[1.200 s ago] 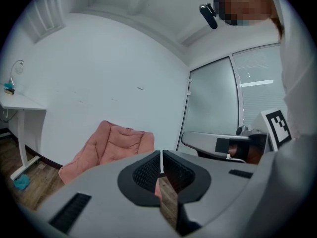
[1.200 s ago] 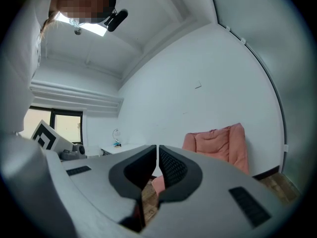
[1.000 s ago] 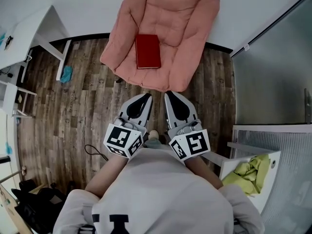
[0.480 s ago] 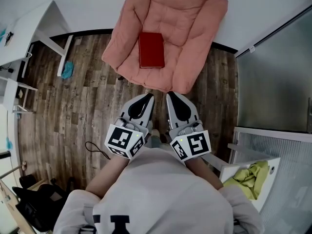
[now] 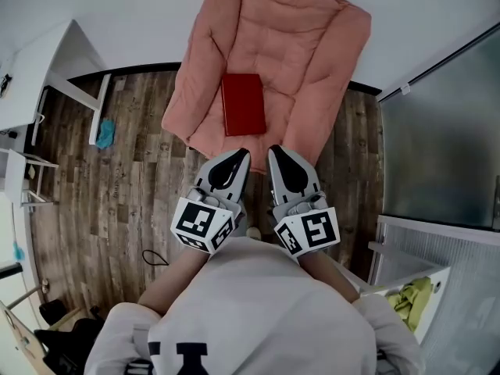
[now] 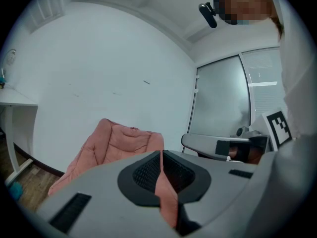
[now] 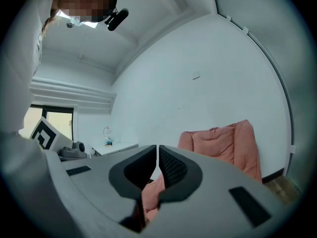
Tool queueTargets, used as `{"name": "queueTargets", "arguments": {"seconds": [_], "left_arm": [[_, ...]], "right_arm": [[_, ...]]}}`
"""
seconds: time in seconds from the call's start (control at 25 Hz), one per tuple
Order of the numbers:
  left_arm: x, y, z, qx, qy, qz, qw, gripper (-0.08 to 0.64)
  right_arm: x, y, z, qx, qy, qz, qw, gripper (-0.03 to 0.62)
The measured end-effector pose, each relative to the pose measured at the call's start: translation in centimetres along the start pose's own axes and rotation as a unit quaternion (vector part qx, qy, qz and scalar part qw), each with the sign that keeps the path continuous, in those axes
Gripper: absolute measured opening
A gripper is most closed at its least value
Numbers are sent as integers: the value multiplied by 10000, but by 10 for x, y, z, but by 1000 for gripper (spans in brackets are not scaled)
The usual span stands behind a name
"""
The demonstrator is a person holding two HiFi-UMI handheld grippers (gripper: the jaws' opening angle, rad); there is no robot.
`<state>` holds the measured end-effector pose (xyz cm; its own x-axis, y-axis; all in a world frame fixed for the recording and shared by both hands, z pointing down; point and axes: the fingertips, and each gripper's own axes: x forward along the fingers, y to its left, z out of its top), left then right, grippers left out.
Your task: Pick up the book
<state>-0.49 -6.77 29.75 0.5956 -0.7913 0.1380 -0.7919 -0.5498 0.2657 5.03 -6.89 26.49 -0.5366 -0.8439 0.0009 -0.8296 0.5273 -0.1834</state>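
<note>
A dark red book point(image 5: 243, 104) lies flat on the seat of a pink padded armchair point(image 5: 305, 61). My left gripper point(image 5: 237, 157) and right gripper point(image 5: 275, 154) are held side by side just short of the chair's front edge, both shut with nothing between the jaws. They point level toward the chair. In the left gripper view the armchair point(image 6: 116, 143) shows beyond the closed left gripper point(image 6: 161, 155). In the right gripper view the armchair point(image 7: 225, 143) rises behind the closed right gripper point(image 7: 157, 148). The book is hidden in both gripper views.
The floor point(image 5: 133, 178) is dark wood planks. A white desk point(image 5: 39, 61) stands at the left with a blue cloth point(image 5: 104, 133) under it. A glass partition point(image 5: 437, 139) closes the right side. A white stand with a yellow-green cloth point(image 5: 410, 299) is at lower right.
Both grippers have moved forward together toward the armchair. The chair and book now sit closer and lower in the head view. Both stay shut.
</note>
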Motion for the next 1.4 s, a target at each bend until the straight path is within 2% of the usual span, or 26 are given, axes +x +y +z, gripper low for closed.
{"name": "queueTargets", "arguments": {"seconds": [0.36,0.64,0.96,1.4], "left_arm": [[68,74,44,116,16,-203,9997,17],[100,103,60,147,84,-426,9989,17],[120,115,58,87,185,-502,9985,17],[147,127,33,-81,412,-264,9988,18]], "right_arm": [[101,-33,14,44,-94,-208,9997,35],[139,-54,23,55,-182,-516,9985,35],[154,-61,16,89,-40,-574,9983,35],[166,-92,-21,124,445,-465,9978,35]]}}
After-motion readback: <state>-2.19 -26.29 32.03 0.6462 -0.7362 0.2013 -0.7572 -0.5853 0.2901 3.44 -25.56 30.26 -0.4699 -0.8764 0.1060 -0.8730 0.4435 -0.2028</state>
